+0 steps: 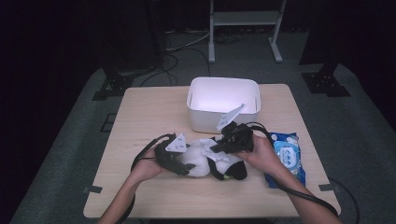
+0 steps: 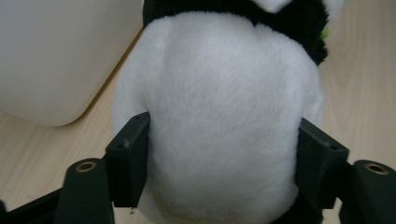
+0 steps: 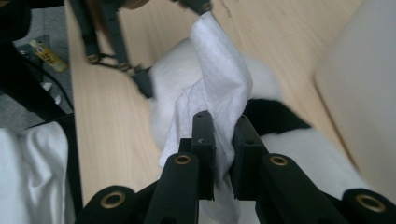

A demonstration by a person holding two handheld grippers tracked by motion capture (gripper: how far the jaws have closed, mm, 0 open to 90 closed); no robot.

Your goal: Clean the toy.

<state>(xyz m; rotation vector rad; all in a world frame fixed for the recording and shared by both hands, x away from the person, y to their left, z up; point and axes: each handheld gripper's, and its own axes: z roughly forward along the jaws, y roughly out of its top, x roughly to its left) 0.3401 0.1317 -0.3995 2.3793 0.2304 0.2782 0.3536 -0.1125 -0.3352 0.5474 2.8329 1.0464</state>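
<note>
A black-and-white plush toy (image 1: 200,163) lies on the wooden table (image 1: 154,116) in front of the person. My left gripper (image 1: 180,164) grips its left end; in the left gripper view the two jaws press into the sides of the plush toy's white body (image 2: 219,84). My right gripper (image 1: 219,148) hovers over the toy's middle, shut on a crumpled white wipe (image 3: 219,79) that stands up from its jaws and rests against the plush toy's (image 3: 308,149) fur. The wipe (image 1: 205,142) shows as a white patch on top of the toy.
A white plastic bin (image 1: 205,122) stands just behind the toy, its inside bare. A blue pack of wet wipes (image 1: 287,156) lies at the right, beside the right hand. Dark stands and cables sit on the floor beyond the table's far edge.
</note>
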